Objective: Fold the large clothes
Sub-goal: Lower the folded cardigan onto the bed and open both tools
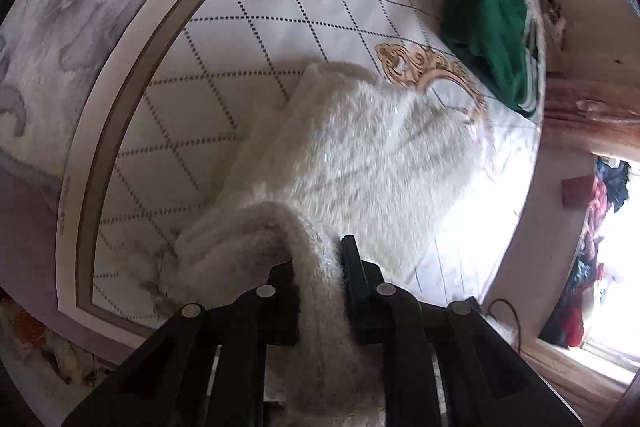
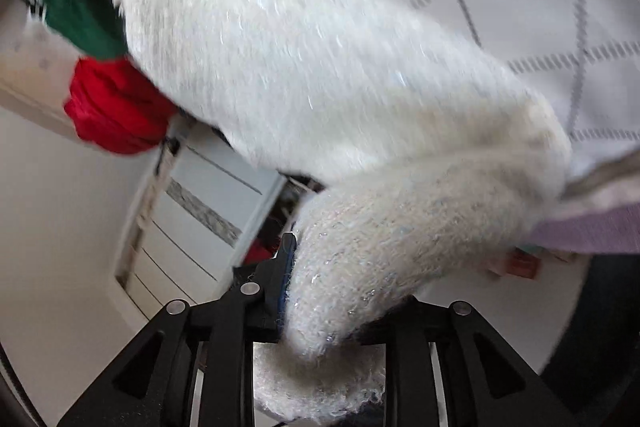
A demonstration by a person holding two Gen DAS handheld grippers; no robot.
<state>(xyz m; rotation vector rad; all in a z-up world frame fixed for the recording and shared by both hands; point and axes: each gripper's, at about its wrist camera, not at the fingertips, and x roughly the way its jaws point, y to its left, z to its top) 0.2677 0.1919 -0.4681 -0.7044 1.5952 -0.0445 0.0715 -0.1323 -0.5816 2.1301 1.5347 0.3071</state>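
A fluffy white sweater (image 1: 360, 163) lies partly folded on a bed with a white diamond-patterned cover (image 1: 248, 39). My left gripper (image 1: 318, 267) is shut on a bunched edge of the sweater, which runs back between its black fingers. In the right wrist view the same sweater (image 2: 312, 67) fills the middle. My right gripper (image 2: 320, 275) is shut on another thick edge of it; the cloth hides the right finger. The right view is blurred by motion.
A folded green garment with white stripes (image 1: 492, 23) lies at the bed's far side, also in the right wrist view (image 2: 76, 7), with a red garment (image 2: 116, 107) beside it. A white drawer cabinet (image 2: 192, 211) stands off the bed. Piled clothes (image 1: 592, 251) lie by a bright window.
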